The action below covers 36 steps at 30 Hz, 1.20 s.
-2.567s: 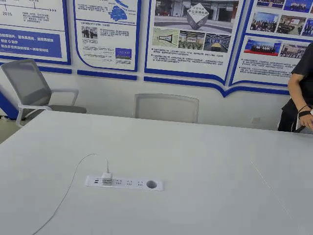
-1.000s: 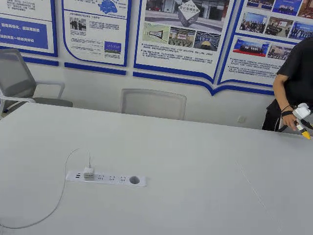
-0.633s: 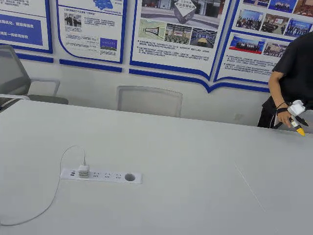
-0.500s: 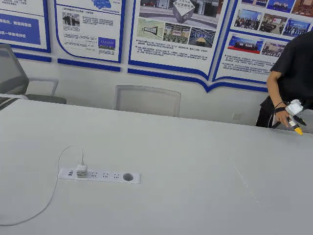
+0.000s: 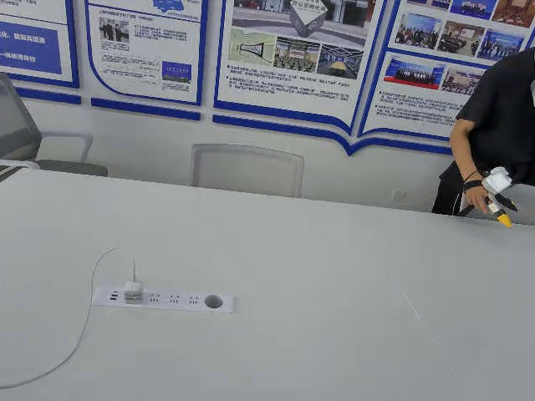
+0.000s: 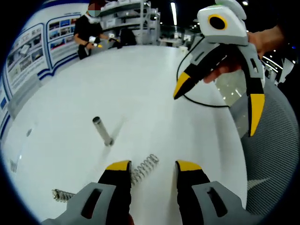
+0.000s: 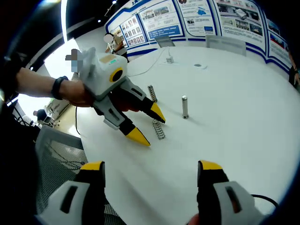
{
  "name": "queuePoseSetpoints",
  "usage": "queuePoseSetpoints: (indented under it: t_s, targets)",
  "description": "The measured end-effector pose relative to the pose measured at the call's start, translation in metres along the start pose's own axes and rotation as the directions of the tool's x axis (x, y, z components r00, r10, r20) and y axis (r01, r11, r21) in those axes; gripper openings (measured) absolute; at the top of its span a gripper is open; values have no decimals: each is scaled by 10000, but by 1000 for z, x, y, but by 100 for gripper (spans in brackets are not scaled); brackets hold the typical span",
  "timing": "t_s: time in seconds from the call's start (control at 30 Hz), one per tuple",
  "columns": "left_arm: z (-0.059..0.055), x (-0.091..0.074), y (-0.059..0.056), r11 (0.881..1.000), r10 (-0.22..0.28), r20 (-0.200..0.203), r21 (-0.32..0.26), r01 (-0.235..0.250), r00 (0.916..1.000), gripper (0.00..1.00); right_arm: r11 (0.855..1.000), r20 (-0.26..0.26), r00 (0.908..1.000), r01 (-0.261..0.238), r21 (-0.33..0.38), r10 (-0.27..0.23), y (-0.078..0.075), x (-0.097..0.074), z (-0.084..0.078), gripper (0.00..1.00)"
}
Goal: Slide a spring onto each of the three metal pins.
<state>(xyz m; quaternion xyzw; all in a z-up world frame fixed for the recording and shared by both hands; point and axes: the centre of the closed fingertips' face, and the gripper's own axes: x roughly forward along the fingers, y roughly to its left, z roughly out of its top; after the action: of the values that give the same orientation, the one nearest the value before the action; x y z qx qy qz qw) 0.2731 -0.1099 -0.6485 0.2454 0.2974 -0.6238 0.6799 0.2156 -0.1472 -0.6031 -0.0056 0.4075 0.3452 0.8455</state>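
Observation:
An upright metal pin (image 6: pixel 102 131) (image 7: pixel 184 107) stands on the white table (image 6: pixel 140 79). One spring (image 6: pixel 143 168) (image 7: pixel 159 129) lies flat on the table between the tips of my left gripper (image 6: pixel 152 166) (image 7: pixel 149 125), closer to its left jaw; the jaws are open and not closed on it. A second spring (image 6: pixel 63 194) (image 7: pixel 152 93) lies loose beyond that gripper. My right gripper (image 7: pixel 151 168) (image 6: pixel 218 101) hovers above the table with its jaws wide open and nothing between them, a short way from the pin.
In the head view a white power strip (image 5: pixel 163 299) with a plugged charger and a cable lies on the table. Grey chairs (image 5: pixel 245 170) stand behind it. A person in black (image 5: pixel 497 125) at the far right holds a yellow-tipped gripper (image 5: pixel 499 209). The table edge (image 6: pixel 236 140) is close.
The head camera has turned to the right, so the power strip sits further left in the picture. The person in black has come further into view, holding a yellow-tipped gripper.

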Motion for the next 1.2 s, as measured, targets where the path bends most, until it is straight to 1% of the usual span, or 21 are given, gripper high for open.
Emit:
queuePoseSetpoints:
  t_s: [0.03,0.07,0.23,0.27,0.3,0.33,0.4,0.5,0.57,0.6,0.63,0.67,0.73,0.83,0.87,0.93,1.0,1.1,1.2]
  targets:
    - [-3,0,-1,10000,1,-89,58,-1,10000,35,10000,16,10000,1,-1,-1,0,0,1,82]
    - [-3,0,-1,10000,-6,-89,57,6,10000,34,10000,21,10000,12,-3,-12,0,-1,1,82]
    - [-13,-3,-1,9995,11,-94,-314,-13,10000,27,10000,-27,10000,30,14,-30,-2,-2,0,82]
    - [-18,-4,-2,9991,1,-133,-429,-7,9999,26,10000,-39,10000,31,12,-31,-2,-1,-1,82]
    - [-15,-6,-1,9990,86,137,-448,-79,9999,25,10000,-41,10000,30,20,-30,-2,-1,-2,81]
    - [-16,-8,-2,9984,86,98,-561,-81,9999,23,10000,-46,10000,32,36,-32,-2,-1,-3,81]
    - [-17,-10,-3,9974,93,73,-718,-87,9999,22,10000,-61,10000,31,70,-31,-1,-1,-4,81]
    - [-18,-11,-1,9979,254,64,-592,-250,9997,19,9999,-100,9999,3,111,-2,0,0,-6,81]
    - [-20,-12,-4,9987,243,-27,-453,-244,9997,18,9999,-142,9999,-8,106,9,1,0,-7,81]
    - [-22,-13,-6,9995,255,-118,-187,-257,9996,17,9999,-130,9999,-21,118,23,2,1,-7,81]
    - [-24,-14,-5,9993,354,-193,83,-352,9992,14,9999,-108,9999,-38,126,39,2,1,-7,81]
    - [-25,-14,-5,9990,420,-236,147,-416,9988,12,9999,-98,9999,-49,137,51,2,1,-7,81]
    - [-25,-14,-6,9990,445,-123,-44,-446,9989,11,9999,-111,9999,-36,131,37,3,1,-6,81]
    - [-26,-15,-9,9986,488,-194,-200,-491,9986,10,9999,-117,9999,-57,144,59,3,2,-7,81]
    - [-27,-16,-11,9984,448,-265,-338,-457,9986,10,9999,-140,9999,-71,115,73,3,3,-7,81]
    - [-31,-18,-12,9979,469,-265,-425,-480,9985,10,9999,-148,9998,-134,87,135,5,3,-6,80]
    - [-33,-21,-12,9959,521,-168,-728,-532,9985,10,9998,-144,9997,-177,136,179,6,4,-4,80]
    - [-34,-30,-12,9894,702,94,-1281,-684,9975,10,9996,-107,9997,-228,138,229,8,6,-2,79]
    - [-36,-36,-13,9871,777,168,-1415,-746,9968,10,9995,-169,9994,-312,39,312,11,8,-2,79]
